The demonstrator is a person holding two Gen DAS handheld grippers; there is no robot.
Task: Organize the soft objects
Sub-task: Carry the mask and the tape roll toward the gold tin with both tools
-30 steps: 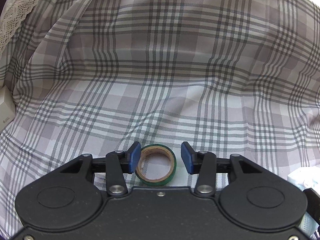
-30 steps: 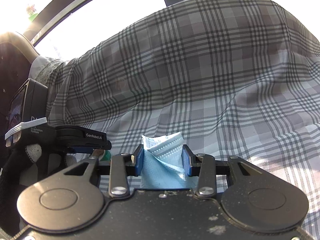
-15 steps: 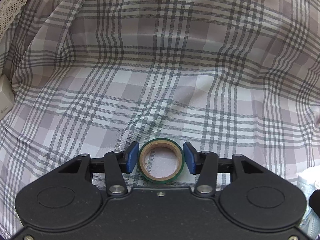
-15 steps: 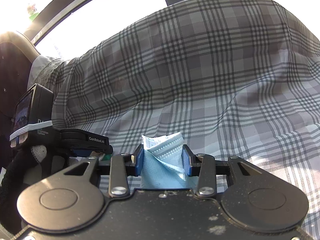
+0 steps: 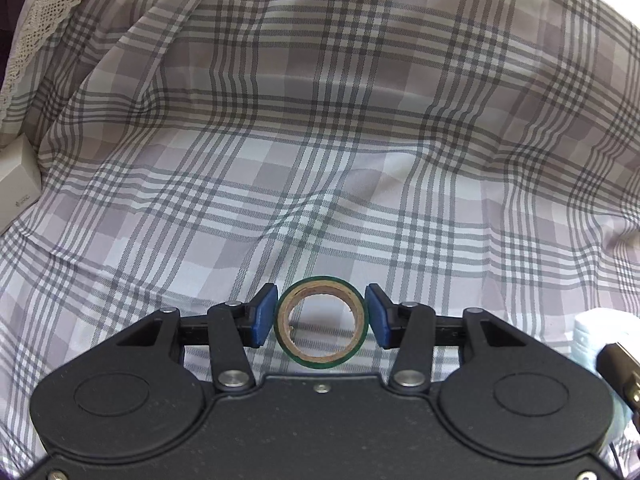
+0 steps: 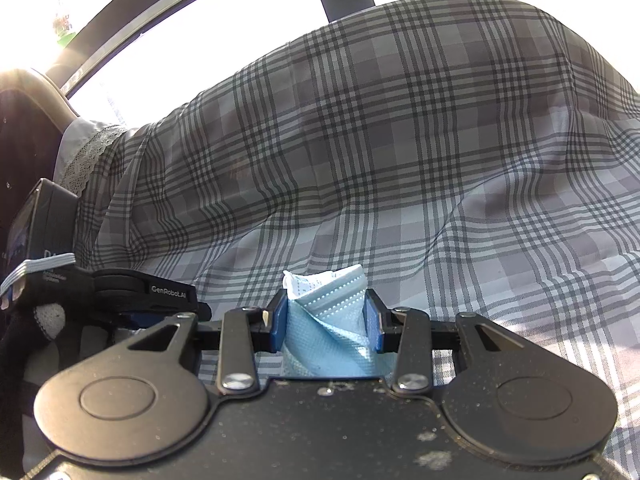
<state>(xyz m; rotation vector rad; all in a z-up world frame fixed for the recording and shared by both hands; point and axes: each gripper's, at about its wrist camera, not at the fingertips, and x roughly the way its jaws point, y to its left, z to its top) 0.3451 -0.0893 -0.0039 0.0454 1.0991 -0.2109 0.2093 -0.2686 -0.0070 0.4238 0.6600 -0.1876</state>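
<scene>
Plaid cloth (image 5: 320, 128) covers everything ahead. My left hand-held gripper (image 5: 321, 317) holds the green tape roll (image 5: 321, 323) just above the cloth; my right hand-held gripper (image 6: 327, 321) pinches the blue face mask (image 6: 326, 312). I judge both are mid-carry; next, find their place.

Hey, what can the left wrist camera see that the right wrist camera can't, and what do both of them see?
Only the left wrist view shows the roll of green tape sitting between the blue pads of the left hand-held gripper, plus a white box at the left edge. Only the right wrist view shows the crumpled blue face mask pinched in the right hand-held gripper, a bright window behind, and a gloved hand at the left. Both show the grey plaid cloth and its lace trim.
</scene>
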